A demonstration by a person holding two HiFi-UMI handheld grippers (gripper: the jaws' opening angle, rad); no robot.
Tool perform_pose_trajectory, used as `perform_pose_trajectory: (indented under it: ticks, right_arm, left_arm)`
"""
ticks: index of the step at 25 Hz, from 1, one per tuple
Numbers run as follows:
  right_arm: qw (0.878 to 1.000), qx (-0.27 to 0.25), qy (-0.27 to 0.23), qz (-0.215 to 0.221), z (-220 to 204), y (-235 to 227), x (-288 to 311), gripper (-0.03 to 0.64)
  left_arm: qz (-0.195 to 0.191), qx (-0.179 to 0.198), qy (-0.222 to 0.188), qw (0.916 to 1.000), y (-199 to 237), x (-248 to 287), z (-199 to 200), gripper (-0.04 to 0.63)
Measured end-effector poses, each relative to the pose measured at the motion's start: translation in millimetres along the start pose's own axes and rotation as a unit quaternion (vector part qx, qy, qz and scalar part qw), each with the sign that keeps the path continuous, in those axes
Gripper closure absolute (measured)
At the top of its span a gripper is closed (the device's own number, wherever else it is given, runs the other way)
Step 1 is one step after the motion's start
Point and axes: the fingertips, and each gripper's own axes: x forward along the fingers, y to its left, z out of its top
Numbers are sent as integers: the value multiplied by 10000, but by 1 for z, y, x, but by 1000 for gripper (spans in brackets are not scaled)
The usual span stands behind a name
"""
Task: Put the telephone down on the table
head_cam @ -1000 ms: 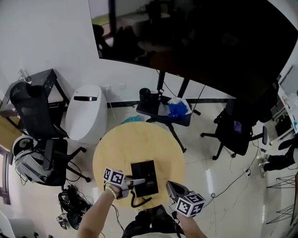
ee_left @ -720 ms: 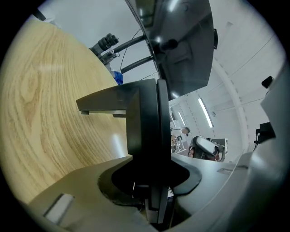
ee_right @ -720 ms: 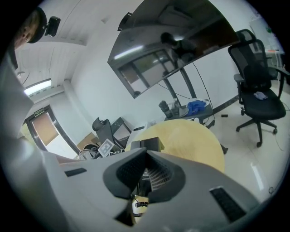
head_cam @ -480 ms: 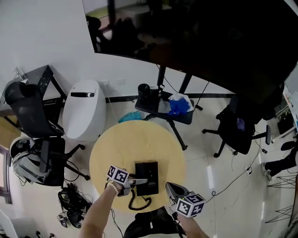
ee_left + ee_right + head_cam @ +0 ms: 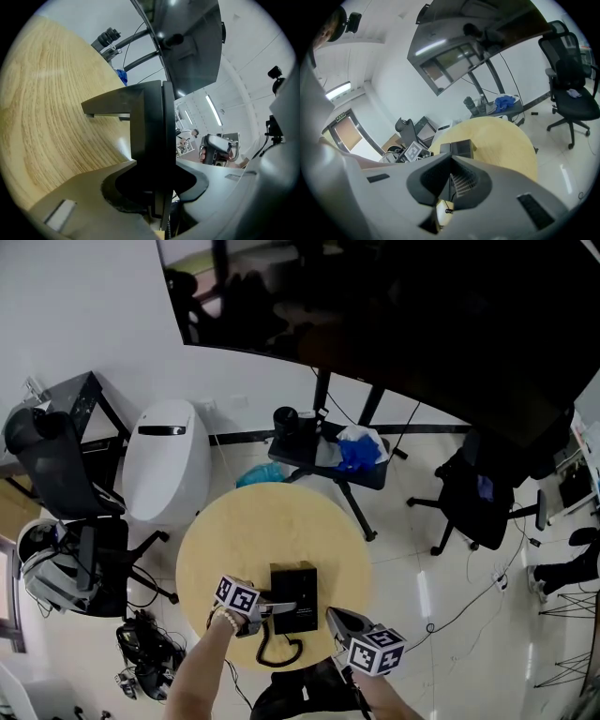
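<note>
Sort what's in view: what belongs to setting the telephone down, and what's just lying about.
Job in hand:
- telephone, gripped by the left tool
- its coiled cord
- round wooden table

Lying about:
- right tool, shut and empty
- white rounded unit
- office chair
- blue cloth
- large dark screen

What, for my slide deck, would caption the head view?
Left gripper grips the black telephone at the round wooden table; right gripper hovers shut beside it.
</note>
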Motion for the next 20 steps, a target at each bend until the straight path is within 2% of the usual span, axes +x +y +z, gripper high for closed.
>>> perform_pose_trajectory:
  ticks: [6,16,20]
  right_arm:
    - [10000,2,16,-15,2,-3,5,604]
    - [10000,7,56,44,0,3,10,604]
    - [10000,-4,47,64,0,6,11,604]
  left_arm:
    - [80,59,-71,9999,6,-1,0,419]
    - [855,278,-113,9959,18,-7,1,357]
    - [1283,350,-87,9911,27,-11,0,295]
